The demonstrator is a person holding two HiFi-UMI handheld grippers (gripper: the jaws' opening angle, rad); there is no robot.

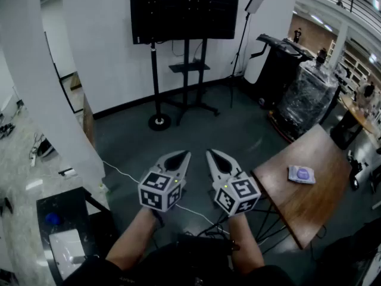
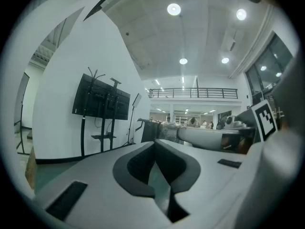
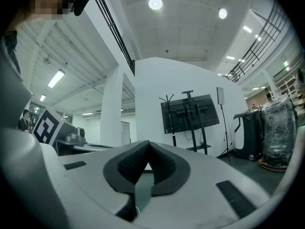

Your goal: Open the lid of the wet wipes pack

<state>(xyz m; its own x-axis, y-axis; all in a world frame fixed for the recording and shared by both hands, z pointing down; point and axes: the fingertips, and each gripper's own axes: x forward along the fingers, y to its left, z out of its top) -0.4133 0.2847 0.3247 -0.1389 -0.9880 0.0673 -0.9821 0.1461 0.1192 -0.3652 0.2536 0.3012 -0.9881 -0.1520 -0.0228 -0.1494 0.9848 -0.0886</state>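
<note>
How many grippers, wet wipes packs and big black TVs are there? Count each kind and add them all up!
grippers: 2, the left gripper and the right gripper
wet wipes pack: 1
TV: 1
total: 4

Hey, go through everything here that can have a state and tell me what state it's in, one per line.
Left gripper: shut, empty, held level in the air.
Right gripper: shut, empty, level beside the left one.
Wet wipes pack: lying flat on the wooden table, lid looks closed, nothing touching it.
Screen on the stand: dark, off.
</note>
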